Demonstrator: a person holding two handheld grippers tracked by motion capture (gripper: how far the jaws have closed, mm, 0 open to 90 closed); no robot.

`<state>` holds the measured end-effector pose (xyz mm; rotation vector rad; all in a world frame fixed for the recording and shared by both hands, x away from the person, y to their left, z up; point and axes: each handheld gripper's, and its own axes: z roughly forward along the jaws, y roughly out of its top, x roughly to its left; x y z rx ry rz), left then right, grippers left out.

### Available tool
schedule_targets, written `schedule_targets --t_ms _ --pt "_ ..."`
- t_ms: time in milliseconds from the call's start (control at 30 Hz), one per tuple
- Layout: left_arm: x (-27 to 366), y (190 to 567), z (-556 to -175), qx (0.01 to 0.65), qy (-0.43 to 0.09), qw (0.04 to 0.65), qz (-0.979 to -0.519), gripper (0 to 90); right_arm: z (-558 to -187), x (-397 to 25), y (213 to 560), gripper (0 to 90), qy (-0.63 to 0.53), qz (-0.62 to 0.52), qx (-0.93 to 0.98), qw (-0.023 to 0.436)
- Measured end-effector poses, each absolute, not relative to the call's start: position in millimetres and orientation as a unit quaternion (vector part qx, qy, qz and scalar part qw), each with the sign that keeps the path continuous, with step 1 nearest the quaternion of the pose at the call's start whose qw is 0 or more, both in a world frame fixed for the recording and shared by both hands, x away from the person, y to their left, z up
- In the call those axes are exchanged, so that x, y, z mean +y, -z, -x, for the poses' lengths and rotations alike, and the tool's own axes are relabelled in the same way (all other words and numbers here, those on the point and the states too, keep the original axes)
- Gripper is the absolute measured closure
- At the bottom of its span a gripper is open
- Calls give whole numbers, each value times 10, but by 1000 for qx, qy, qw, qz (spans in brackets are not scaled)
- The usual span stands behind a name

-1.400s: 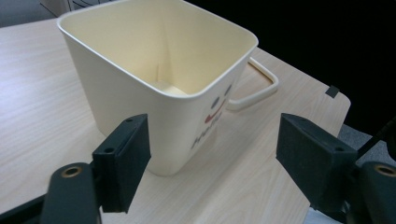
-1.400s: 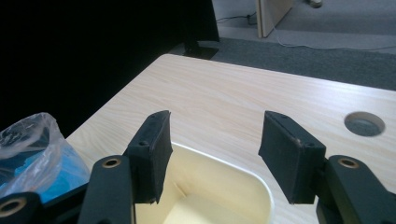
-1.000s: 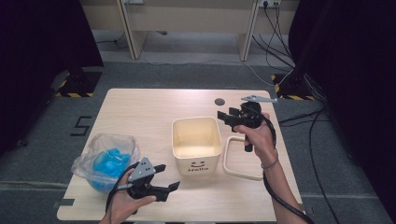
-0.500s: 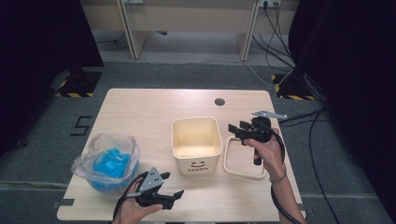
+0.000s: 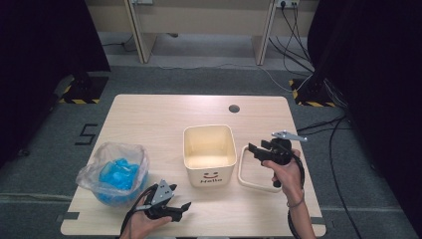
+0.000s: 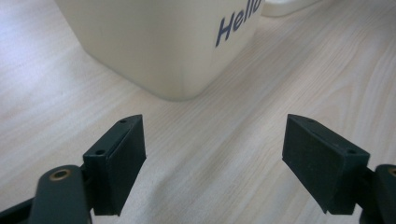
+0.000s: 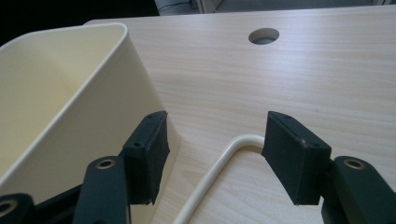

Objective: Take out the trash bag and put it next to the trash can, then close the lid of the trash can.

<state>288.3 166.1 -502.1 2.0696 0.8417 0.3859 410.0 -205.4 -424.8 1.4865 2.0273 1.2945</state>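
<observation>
Both hands have pulled back. Each hand-held gripper, left (image 5: 185, 205) and right (image 5: 252, 149), gapes empty. Right hangs above the ring (image 5: 245, 175) at the bin's (image 5: 209, 149) three o'clock; dropping crooked could knock either.

This looks like a lab or recording room set up for tests. A plain light-wood table (image 5: 149, 119) with a cable hole (image 5: 234, 108) stands on grey carpet (image 5: 199, 79). Black curtains (image 5: 45, 45) hang at both sides, well apart from either tool. Black cables (image 5: 318, 124) run across the floor to wall sockets (image 5: 283, 3), and yellow-black hazard tape (image 5: 74, 101) marks stand bases.
</observation>
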Motion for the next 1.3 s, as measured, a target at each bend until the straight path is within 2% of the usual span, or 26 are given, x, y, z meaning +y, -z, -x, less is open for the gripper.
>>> schedule_targets --t_ms 567,933,1300 --pt "1728 5184 -2961 347 -140 373 -849 202 -3979 -2069 4551 389 -419 -526 723 155" --pt "1732 5222 -2962 346 -148 385 -842 163 -3932 -2157 4605 384 -415 -536 719 154" --pt "1732 5222 -2964 348 -148 384 -842 156 -3940 -2277 4568 383 -412 -545 709 174"
